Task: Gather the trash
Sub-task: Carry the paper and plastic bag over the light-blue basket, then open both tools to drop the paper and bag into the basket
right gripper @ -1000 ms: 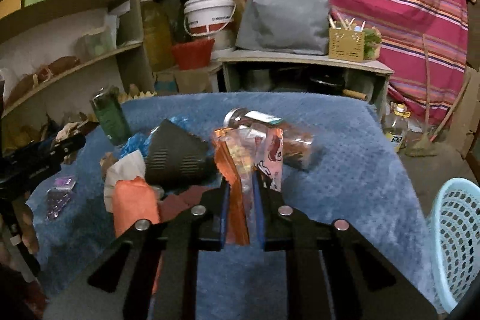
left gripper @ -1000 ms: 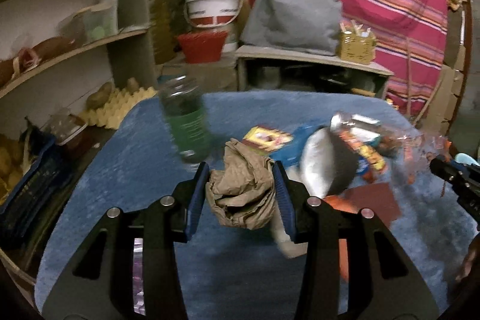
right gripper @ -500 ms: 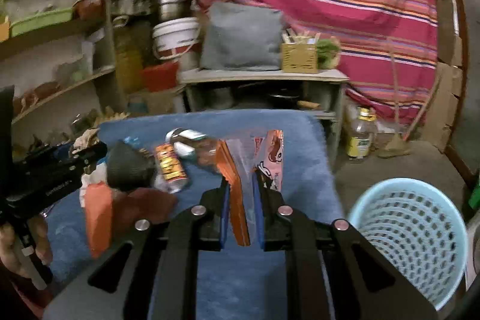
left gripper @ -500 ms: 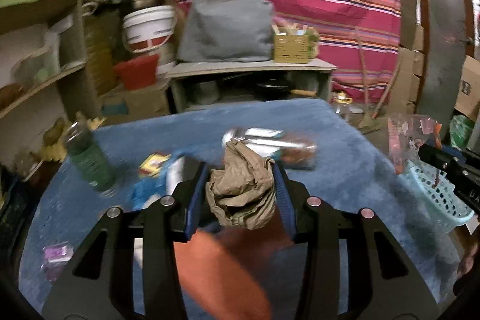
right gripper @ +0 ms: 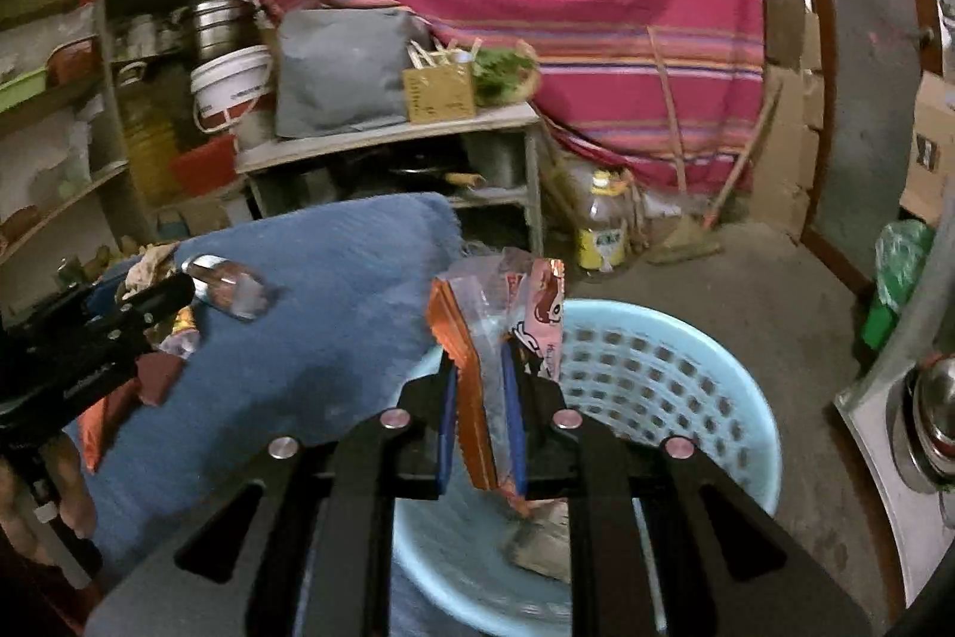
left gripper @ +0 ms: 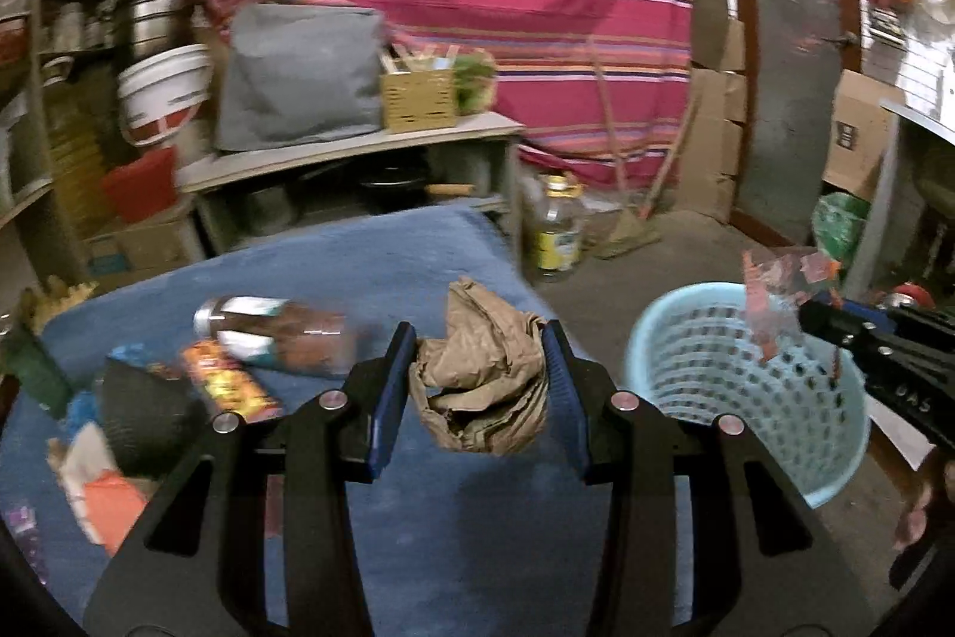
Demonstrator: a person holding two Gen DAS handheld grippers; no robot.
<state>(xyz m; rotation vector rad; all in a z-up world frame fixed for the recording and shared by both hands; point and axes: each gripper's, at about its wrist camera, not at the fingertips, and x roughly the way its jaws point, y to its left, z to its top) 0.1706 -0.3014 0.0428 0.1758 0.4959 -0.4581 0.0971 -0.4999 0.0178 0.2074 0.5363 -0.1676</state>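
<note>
Trash, gripped in both grippers, beside the light-blue basket (right gripper: 704, 386) on the floor.

On the blue-covered bench (left gripper: 382, 267) lie a jar on its side (left gripper: 268, 338), a snack packet (left gripper: 230, 386) and an orange wrapper (left gripper: 113, 505); a yellow-labelled bottle (right gripper: 603, 231) stands on the floor behind the basket. The left gripper (left gripper: 477, 386), partly open, clamps a crumpled brown paper bag (left gripper: 483, 374) over the bench edge. The right gripper (right gripper: 480, 416), nearly closed, pinches flat snack wrappers (right gripper: 477, 338) above the basket rim.
</note>
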